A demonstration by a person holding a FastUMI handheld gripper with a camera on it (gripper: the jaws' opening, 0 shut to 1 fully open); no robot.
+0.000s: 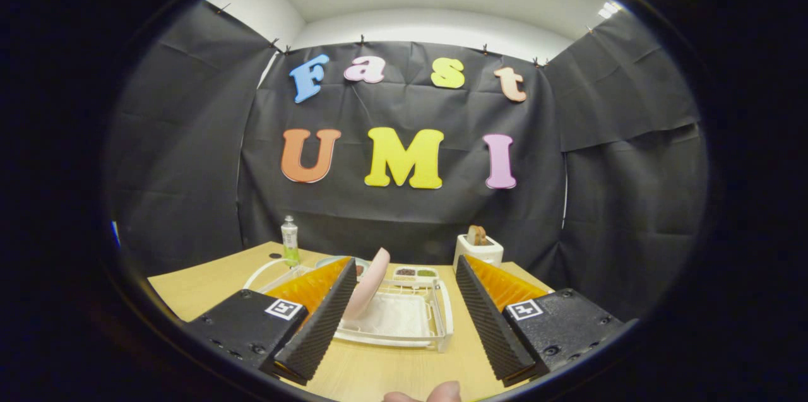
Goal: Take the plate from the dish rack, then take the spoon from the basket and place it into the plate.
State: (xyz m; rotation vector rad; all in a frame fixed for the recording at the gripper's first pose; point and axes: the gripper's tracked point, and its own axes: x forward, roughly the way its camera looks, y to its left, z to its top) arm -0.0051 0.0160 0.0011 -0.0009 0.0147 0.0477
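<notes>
We held the gripper (404,326) short of the dish rack (404,320), jaws wide apart, empty. The pink plate (369,285) leaned in it: probably light, rigid, slippery; we judged its upper rim best.

The wooden table (208,285) carries a white dish rack (404,320) just ahead of the open fingers. Beyond it stand a clear bottle (290,239), a bowl (341,261), a small divided tray (415,274) and a white toaster (478,252).
</notes>
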